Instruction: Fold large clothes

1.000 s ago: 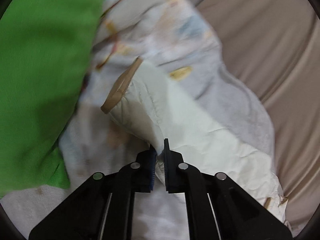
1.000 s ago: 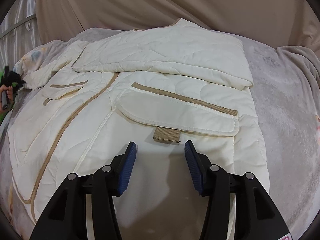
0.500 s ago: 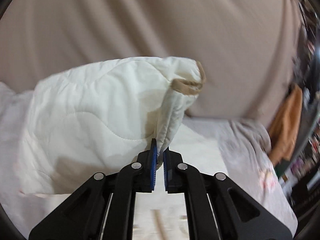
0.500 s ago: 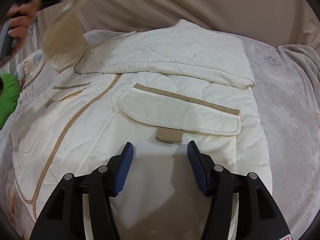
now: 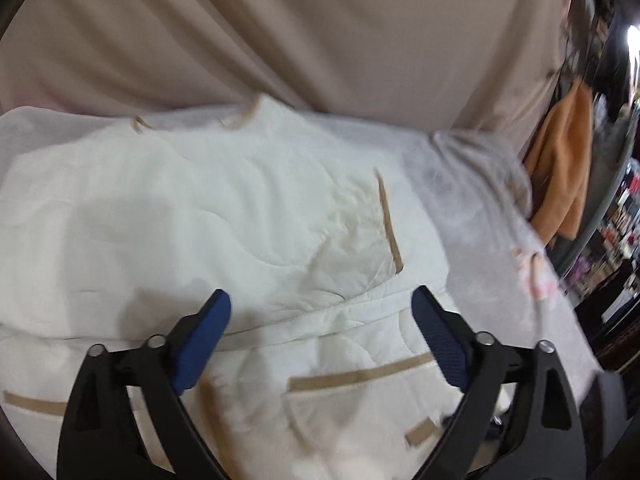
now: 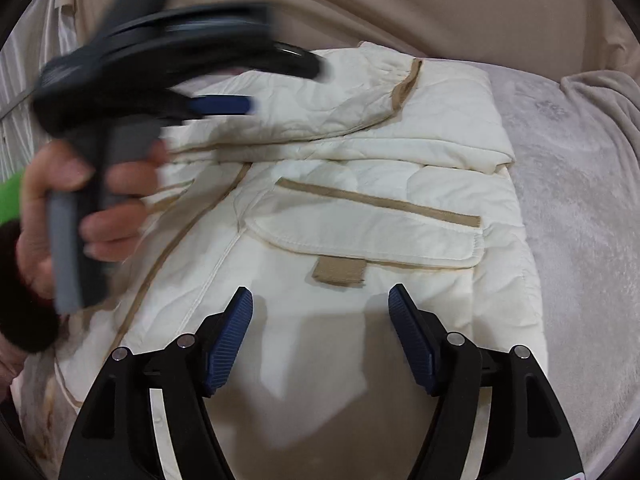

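A cream quilted jacket [image 6: 360, 168] with tan trim lies on a grey blanket [image 6: 568, 184]. Both sleeves are folded across its chest; the left sleeve with its tan cuff [image 6: 406, 80] lies on top. My left gripper [image 5: 320, 316] is open and empty above the folded sleeve [image 5: 192, 232]. In the right wrist view it shows blurred, held by a hand [image 6: 80, 208], over the jacket's upper left. My right gripper [image 6: 320, 304] is open and empty just above the jacket's lower front, below a flap pocket [image 6: 360, 228] and its tan tab [image 6: 339, 271].
A beige draped sheet [image 5: 320, 32] rises behind the bed. An orange garment [image 5: 568, 160] hangs at the right, beside dark cluttered shelves [image 5: 616, 248]. A green cloth [image 6: 10, 196] shows at the far left edge. Grey blanket [image 5: 472, 208] extends right of the jacket.
My left gripper carried the sleeve up and over the jacket's chest, then opened and let it go. The sleeve now lies folded across. My right gripper has barely moved.
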The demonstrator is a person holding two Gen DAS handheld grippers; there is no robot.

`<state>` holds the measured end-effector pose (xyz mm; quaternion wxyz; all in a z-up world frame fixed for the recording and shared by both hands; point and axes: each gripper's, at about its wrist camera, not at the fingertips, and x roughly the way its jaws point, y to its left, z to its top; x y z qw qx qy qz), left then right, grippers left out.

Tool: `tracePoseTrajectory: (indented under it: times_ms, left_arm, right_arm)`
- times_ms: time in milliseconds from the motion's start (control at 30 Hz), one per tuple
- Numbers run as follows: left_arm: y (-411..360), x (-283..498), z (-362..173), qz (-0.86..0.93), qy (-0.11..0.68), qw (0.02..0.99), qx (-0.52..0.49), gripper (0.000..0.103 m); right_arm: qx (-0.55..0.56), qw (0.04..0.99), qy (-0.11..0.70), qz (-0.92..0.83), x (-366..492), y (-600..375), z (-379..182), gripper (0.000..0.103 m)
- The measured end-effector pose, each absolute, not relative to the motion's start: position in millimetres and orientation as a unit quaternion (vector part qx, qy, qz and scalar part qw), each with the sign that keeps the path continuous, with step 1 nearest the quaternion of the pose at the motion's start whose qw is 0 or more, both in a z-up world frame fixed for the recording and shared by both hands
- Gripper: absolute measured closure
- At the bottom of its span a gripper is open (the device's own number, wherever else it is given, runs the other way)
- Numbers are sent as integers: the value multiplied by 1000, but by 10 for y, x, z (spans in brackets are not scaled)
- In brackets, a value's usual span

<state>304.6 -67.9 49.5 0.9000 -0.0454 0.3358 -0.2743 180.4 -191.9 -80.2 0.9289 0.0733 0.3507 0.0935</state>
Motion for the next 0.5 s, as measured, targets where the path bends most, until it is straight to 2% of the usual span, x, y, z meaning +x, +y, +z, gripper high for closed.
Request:
tracePoseTrajectory:
  times_ms: [133,267,400,500]
  left_arm:
    - [134,3027,619,-222,330,913,-87,10]
    - [977,3262,395,-156,386,892,-176,10]
    - [1652,3396,128,-115,401,861,-290,11]
    - [1795,3463,27,-106,401,857,-305,11]
  right_arm:
    - [137,928,334,95,1887,-2207,-516,34]
    - [205,921,318,95,2234,-2560,-241,29]
    - [242,906,334,94,2762,-2660,-210,28]
    - [258,897,350,78,3164,-2615,-322,28]
